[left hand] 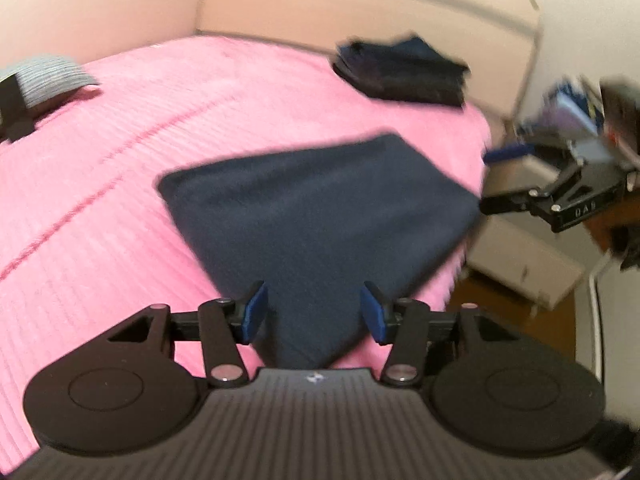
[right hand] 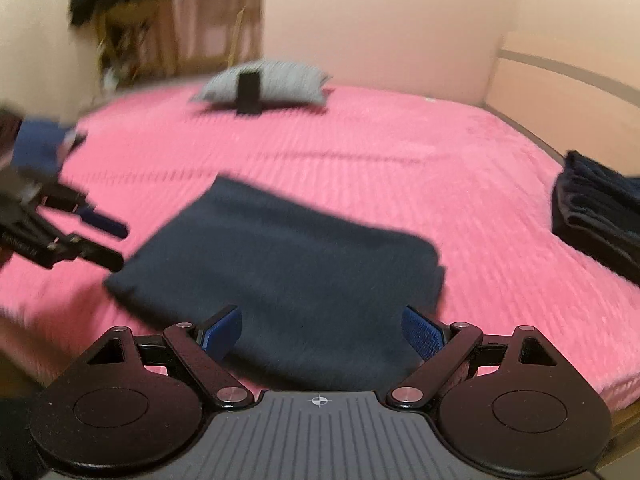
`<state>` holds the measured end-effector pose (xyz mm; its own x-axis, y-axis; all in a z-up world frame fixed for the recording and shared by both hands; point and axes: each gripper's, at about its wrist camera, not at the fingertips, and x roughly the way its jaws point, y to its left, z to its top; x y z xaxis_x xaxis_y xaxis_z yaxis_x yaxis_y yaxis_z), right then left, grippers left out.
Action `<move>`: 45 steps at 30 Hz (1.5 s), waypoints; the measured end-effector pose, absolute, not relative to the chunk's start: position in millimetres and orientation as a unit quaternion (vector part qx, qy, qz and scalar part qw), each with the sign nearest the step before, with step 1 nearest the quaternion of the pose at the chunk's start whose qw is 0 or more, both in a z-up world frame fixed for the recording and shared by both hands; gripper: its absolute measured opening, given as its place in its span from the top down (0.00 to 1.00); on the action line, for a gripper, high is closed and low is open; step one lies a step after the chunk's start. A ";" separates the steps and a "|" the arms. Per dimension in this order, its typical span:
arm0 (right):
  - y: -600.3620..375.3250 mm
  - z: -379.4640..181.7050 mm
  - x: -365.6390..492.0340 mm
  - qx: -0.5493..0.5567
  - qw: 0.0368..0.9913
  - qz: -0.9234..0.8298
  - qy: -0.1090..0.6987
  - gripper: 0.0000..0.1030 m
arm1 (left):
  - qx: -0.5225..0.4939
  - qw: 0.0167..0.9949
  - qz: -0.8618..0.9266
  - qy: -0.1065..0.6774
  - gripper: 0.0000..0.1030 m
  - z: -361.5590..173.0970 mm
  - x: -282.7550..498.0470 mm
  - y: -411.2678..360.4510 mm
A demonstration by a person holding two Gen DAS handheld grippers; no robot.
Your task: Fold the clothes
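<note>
A folded dark navy garment (left hand: 316,216) (right hand: 288,276) lies flat on the pink bedspread (left hand: 120,168) (right hand: 400,168). My left gripper (left hand: 314,312) is open just above its near corner, blue pads apart, nothing held. My right gripper (right hand: 322,332) is also open over the garment's near edge, empty. In the left wrist view the right gripper (left hand: 496,204) shows past the bed's right side; in the right wrist view the left gripper (right hand: 108,244) shows at the garment's left corner. A stack of folded dark clothes (left hand: 404,68) (right hand: 596,212) sits at the far side of the bed.
A grey striped pillow (left hand: 48,76) (right hand: 268,84) with a black upright object (right hand: 249,92) in front of it lies near the head of the bed. A beige headboard (left hand: 360,0) lines the wall. Cluttered furniture and boxes (left hand: 528,264) stand beside the bed. Both views are blurred.
</note>
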<state>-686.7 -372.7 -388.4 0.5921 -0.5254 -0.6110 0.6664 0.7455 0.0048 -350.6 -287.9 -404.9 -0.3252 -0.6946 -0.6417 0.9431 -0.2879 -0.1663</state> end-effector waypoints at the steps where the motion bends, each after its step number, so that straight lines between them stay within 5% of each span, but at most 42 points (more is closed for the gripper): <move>1: -381.1 -385.7 -689.2 0.130 0.885 -0.339 0.291 0.13 | 0.218 0.540 -0.764 0.277 0.53 -403.2 -341.9 -292.7; 18: -540.3 -420.1 -721.0 0.355 0.847 -0.344 0.196 0.14 | 0.142 0.546 -0.715 0.412 0.48 -455.1 -267.3 -444.0; 22: -541.7 -424.7 -731.9 0.383 0.840 -0.339 0.182 0.17 | 0.182 0.568 -0.714 0.366 0.44 -447.2 -281.4 -444.6; 25: -520.5 -422.0 -746.5 0.397 0.838 -0.339 0.161 0.17 | 0.216 0.578 -0.723 0.309 0.52 -424.8 -299.9 -434.2; 35: -427.8 -430.2 -798.3 0.432 0.818 -0.374 0.068 0.18 | 0.317 0.363 -0.848 0.222 0.51 -387.1 -447.8 -484.0; 37: -417.6 -435.8 -804.6 0.453 0.807 -0.377 0.047 0.30 | 0.334 0.330 -0.852 0.232 0.52 -397.7 -474.7 -504.2; 41: -405.6 -448.1 -810.3 0.488 0.787 -0.377 0.023 0.35 | 0.370 0.294 -0.845 0.251 0.58 -421.9 -507.8 -534.2; 45: -397.5 -449.8 -814.2 0.494 0.781 -0.382 0.015 0.51 | 0.388 0.285 -0.839 0.253 0.70 -430.4 -509.4 -543.2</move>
